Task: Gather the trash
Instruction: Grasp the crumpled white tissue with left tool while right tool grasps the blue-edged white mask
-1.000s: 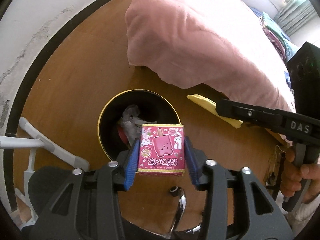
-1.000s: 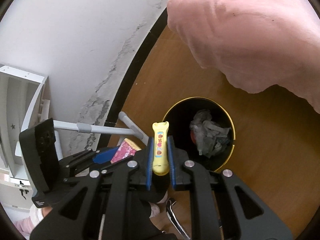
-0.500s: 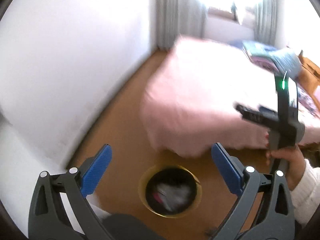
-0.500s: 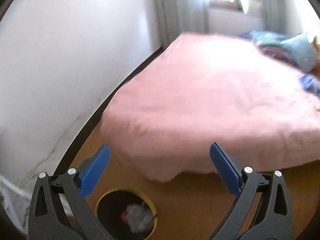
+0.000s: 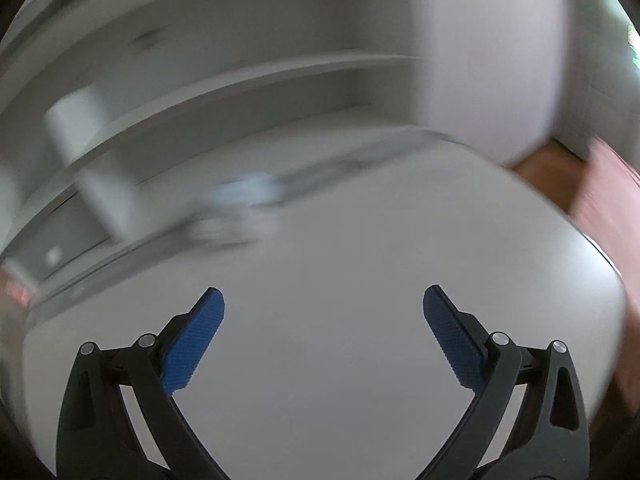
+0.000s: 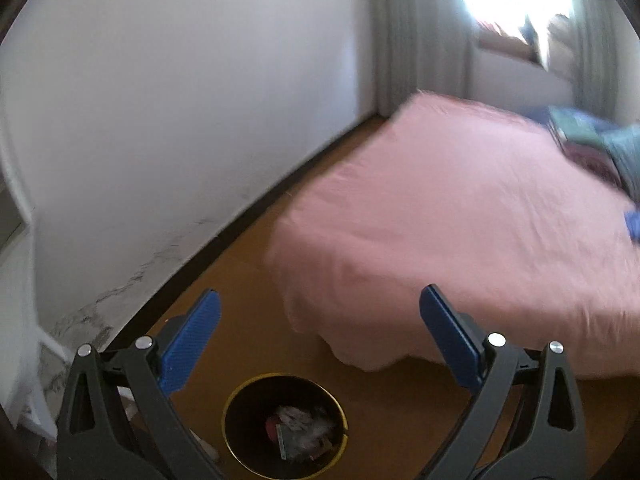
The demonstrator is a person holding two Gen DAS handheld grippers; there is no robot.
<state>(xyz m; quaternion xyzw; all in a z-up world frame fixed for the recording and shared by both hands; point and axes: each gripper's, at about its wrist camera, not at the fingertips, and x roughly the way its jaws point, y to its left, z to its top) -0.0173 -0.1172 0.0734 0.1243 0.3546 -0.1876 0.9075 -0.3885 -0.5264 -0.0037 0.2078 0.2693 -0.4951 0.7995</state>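
Both hand-held grippers spread wide, nothing between the pads.

The right hand-held gripper (image 6: 320, 312) hangs above a wooden floor (image 6: 248, 320), with the black, gold-rimmed bin (image 6: 285, 424) at 6 o'clock holding crumpled trash (image 6: 302, 428); a pink bed (image 6: 460, 232) fills 3 o'clock. The left hand-held gripper (image 5: 323, 312) faces a blurred white surface (image 5: 340, 240), with white shelving (image 5: 240, 80) at 12 o'clock.

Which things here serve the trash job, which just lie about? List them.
Job:
- black bin holding trash
- right tongs, open, empty
- left tongs, open, empty

Lying about:
- pink bed cover
- curtain
- white desk
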